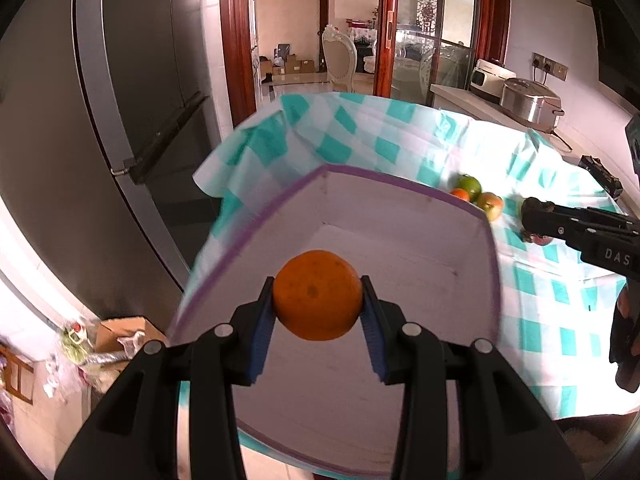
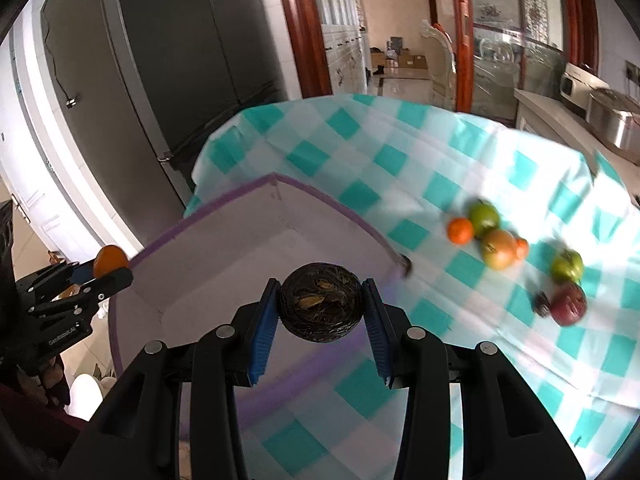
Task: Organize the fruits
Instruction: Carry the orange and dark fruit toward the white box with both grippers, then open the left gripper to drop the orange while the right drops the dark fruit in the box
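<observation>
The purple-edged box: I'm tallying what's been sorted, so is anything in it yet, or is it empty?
Empty, as far as visible. The box shows only bare white floor and walls; the orange is held above it.

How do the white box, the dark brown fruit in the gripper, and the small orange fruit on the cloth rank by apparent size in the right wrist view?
1. white box
2. dark brown fruit, although it is very near the camera, so its real size is unsure
3. small orange fruit
</observation>
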`<state>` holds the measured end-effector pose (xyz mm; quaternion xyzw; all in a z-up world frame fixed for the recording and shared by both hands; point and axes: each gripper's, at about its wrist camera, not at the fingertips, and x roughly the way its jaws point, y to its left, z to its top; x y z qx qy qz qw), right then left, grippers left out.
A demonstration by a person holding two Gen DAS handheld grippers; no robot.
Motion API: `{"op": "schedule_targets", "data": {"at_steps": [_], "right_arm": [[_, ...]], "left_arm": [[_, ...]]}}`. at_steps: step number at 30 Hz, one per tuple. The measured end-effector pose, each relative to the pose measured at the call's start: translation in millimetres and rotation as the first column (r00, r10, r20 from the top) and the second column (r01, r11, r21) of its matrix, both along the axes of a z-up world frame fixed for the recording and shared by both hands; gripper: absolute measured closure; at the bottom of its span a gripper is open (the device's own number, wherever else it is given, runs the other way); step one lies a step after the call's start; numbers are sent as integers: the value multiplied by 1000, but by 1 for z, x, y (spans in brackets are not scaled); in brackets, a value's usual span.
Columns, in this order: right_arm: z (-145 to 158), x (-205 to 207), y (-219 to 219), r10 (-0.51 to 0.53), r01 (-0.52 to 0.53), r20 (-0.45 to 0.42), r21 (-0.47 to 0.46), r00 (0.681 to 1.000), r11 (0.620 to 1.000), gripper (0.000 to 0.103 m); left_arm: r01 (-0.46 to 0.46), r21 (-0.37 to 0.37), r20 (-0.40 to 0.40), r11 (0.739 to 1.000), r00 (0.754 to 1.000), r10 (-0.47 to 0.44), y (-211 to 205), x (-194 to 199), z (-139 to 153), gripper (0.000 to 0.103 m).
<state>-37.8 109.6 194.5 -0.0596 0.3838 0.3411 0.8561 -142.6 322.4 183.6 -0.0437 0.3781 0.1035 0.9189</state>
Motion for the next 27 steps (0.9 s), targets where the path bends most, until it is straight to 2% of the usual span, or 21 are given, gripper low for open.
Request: {"op": "schedule_targets", "data": {"at_steps": [3,6,12,17,20,26,27], "right_arm": [[-3,-3,32,48,-47,16,-21,999,999,62],[-11,-8,62,108,-107,20,-70,994,992,62],[-52,-7,102,179,-186,-55,-202,982,962,62],[-89,-4,111,171,-208,-140,-324,975,923,62],[-102,-1,110,152,-202,-159,-375,976,905,62],[-110,-4,113,149,-197,-145,-424,978,884,62],[-112,-4,114,148,-194,-137,-442,979,876,61]], "left_arm": [[13,2,-20,1000,1000,-13,18,11,-4,62],[74,18,-73,997,995,-73,27,27,-15,62],[191,44,-194,981,965,-179,26,49,-49,62],[224,37,-305,974,930,-203,32,63,-82,62],[244,33,-358,969,909,-216,36,68,-98,61],[254,2,-398,967,888,-233,43,69,-119,61],[261,15,-404,965,885,-233,43,69,-120,55]]}}
